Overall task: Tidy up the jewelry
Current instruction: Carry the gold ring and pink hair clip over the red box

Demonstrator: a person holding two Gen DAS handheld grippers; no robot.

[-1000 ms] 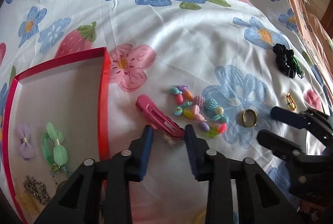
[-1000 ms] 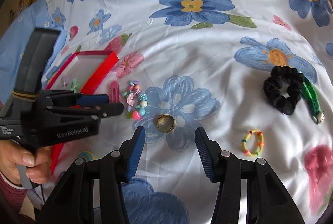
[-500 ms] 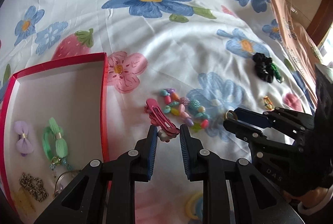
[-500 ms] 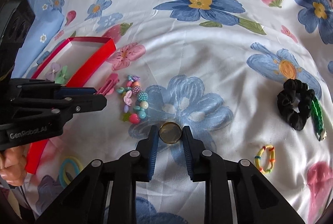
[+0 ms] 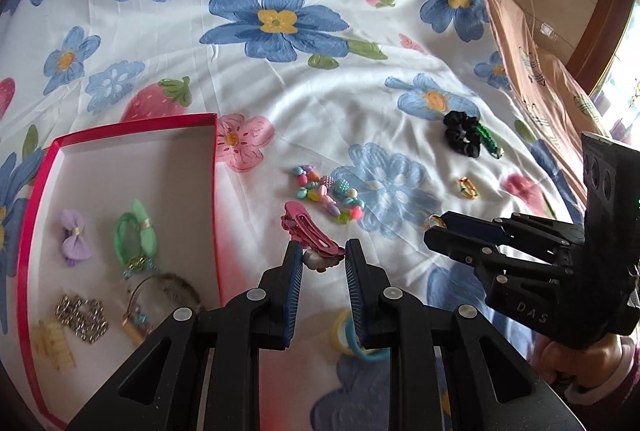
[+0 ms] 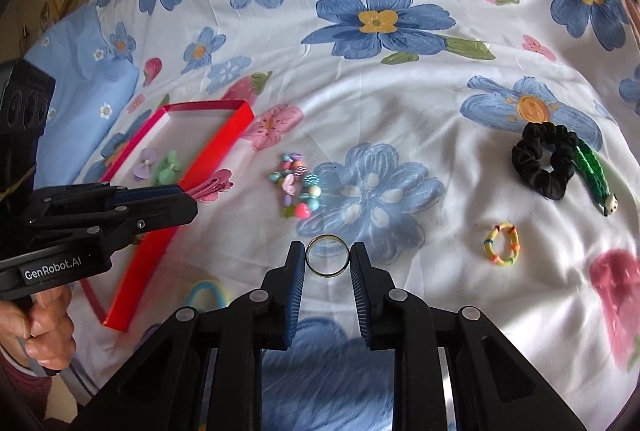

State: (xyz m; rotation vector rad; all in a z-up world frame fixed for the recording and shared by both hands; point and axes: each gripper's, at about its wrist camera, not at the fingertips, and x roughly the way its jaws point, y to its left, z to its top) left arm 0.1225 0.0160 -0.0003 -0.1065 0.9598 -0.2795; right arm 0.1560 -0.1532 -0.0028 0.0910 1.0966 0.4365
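1. The right tongs (image 6: 327,257) have narrowed onto the gold ring (image 6: 327,255), which now stands upright between the pads, apparently lifted off the bedsheet (image 6: 400,103); a second ago it lay flat ahead of wide-open pads.
2. The left tongs (image 5: 322,259) have closed to a narrow gap around the charm end of the pink hair clip (image 5: 310,233); a firm pinch cannot be confirmed.
3. The red box (image 5: 218,191) sits at nine o'clock of the left tongs, already holding bows and chains.
4. The bead bracelet (image 6: 297,187), black scrunchie (image 6: 544,161) and small yellow band (image 6: 503,245) remain loose on the sheet, at about eleven, one and two o'clock of the right tongs, so both grasped pieces likely go to the box next.
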